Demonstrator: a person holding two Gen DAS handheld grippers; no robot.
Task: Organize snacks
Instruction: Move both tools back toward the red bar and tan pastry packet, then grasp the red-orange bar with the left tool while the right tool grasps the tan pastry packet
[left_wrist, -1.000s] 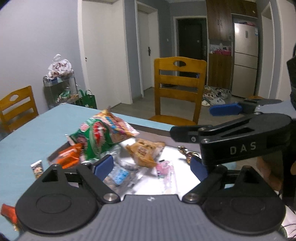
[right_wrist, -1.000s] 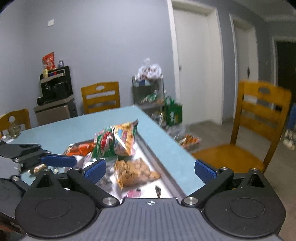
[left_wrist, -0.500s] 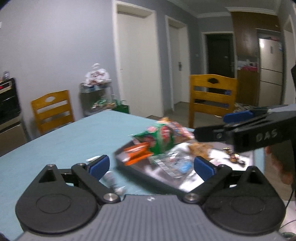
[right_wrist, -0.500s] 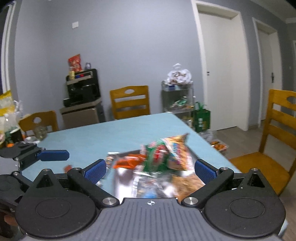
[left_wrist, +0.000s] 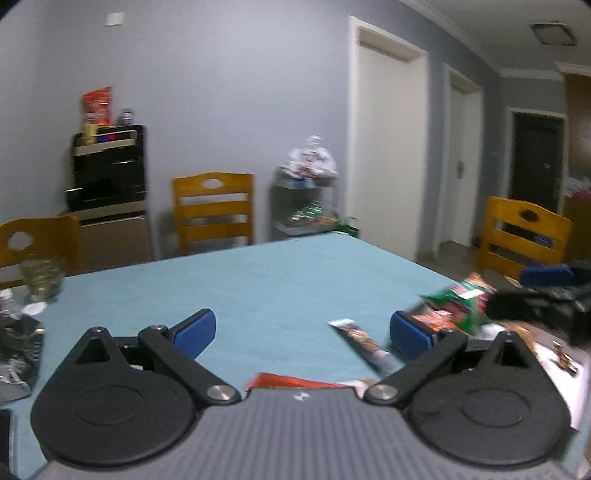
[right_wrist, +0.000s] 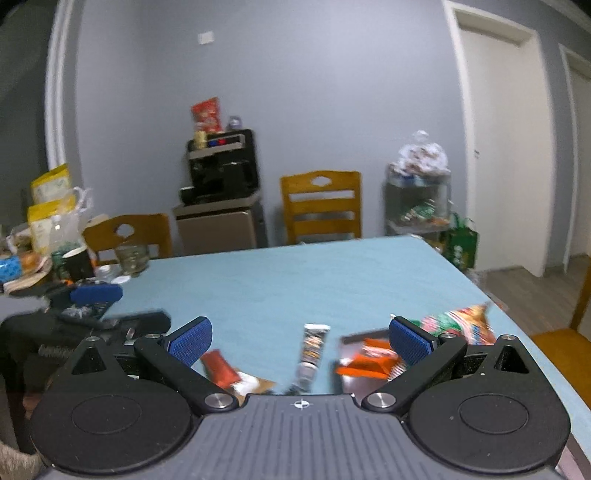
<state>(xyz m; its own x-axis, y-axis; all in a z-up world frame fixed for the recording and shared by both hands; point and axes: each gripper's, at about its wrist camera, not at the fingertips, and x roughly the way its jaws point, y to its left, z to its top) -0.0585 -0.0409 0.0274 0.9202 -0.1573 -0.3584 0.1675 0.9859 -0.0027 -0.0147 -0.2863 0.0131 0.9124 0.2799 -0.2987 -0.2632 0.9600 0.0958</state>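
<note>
My left gripper (left_wrist: 302, 334) is open and empty above the blue table (left_wrist: 258, 284). A slim snack stick (left_wrist: 364, 345) lies just right of its middle, and a red packet (left_wrist: 291, 381) peeks out under its body. A green and red snack bag (left_wrist: 456, 301) and orange packets lie on a tray (left_wrist: 554, 363) at the right. My right gripper (right_wrist: 301, 338) is open and empty. Below it lie the snack stick (right_wrist: 312, 349), a red packet (right_wrist: 221, 369), orange packets (right_wrist: 369, 360) and the green bag (right_wrist: 458, 325). The left gripper (right_wrist: 96, 293) shows at the left of the right wrist view.
Wooden chairs (left_wrist: 213, 212) stand around the table. A glass (left_wrist: 40, 278) and a crumpled silver bag (left_wrist: 16, 350) sit at the table's left end. A black appliance on a cabinet (right_wrist: 221, 177) and a wire rack with bags (right_wrist: 419, 195) stand by the far wall.
Both grippers have swung to the left, away from the tray of snacks toward the loose packets on the table. Both jaws stay open.
</note>
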